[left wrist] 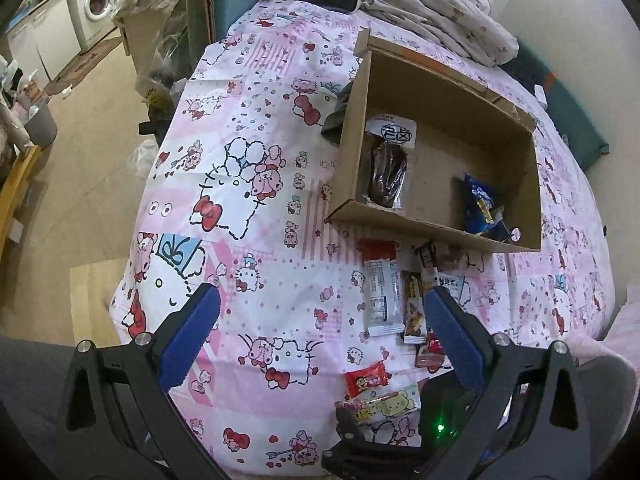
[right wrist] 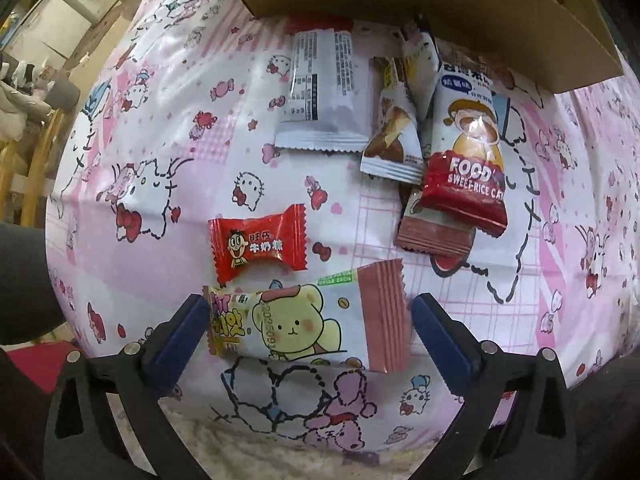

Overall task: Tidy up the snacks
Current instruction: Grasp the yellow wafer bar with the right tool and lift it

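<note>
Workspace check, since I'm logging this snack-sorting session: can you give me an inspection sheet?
Surface: bed sheet with a pink cartoon print.
Job's things: cardboard box holds a dark snack pack and a blue packet; red candy, bear wrapper, white wrapper and more packets lie outside.
Clutter: crumpled blanket behind the box.
Grippers: left gripper open, above the sheet; right gripper open, fingers either side of the bear wrapper.
Cables: nothing seen.
Surroundings: washing machine, grey bucket.
</note>
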{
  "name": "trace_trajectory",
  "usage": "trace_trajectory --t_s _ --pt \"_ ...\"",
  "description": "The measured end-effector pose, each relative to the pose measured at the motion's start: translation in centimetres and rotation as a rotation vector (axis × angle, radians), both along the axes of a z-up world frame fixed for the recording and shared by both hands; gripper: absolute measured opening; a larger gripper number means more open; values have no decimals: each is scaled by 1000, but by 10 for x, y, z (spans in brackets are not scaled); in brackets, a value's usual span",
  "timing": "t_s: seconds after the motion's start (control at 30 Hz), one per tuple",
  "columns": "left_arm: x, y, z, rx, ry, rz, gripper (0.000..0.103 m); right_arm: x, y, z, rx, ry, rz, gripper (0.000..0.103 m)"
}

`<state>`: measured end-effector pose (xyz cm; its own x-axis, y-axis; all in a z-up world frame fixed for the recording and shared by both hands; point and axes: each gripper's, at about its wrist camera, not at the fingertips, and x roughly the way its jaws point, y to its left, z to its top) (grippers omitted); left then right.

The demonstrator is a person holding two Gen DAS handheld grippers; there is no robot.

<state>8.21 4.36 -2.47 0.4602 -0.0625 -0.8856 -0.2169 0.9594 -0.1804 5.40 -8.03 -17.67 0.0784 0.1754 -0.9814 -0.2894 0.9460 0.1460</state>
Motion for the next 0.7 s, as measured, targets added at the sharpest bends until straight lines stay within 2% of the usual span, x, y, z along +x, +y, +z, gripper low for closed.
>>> trace_trajectory --t_s 0.03,0.13,0.2,0.23,0.3,0.4,0.5,0.7 --pt "0 0 0 -3 1 0 101 0 -1 1 4 -6 7 101" --pt "0 1 1 -8 -2 2 101 -6 -1 9 -4 -31 45 85" --pt "0 0 1 -13 -2 5 101 -11 -3 16 1 -32 61 67" --pt "1 0 1 -15 -1 6 101 -12 -5 20 9 -33 69 62" --pt "0 1 2 -19 -2 8 101 -11 -8 26 32 -30 76 38" --pt "-1 3 2 -19 -5 13 101 -10 -22 34 122 5 52 19" --pt "-1 5 2 -25 0 21 101 -9 -38 40 190 24 22 11" --pt "1 7 -3 -42 21 29 101 -10 -65 69 282 -4 6 7"
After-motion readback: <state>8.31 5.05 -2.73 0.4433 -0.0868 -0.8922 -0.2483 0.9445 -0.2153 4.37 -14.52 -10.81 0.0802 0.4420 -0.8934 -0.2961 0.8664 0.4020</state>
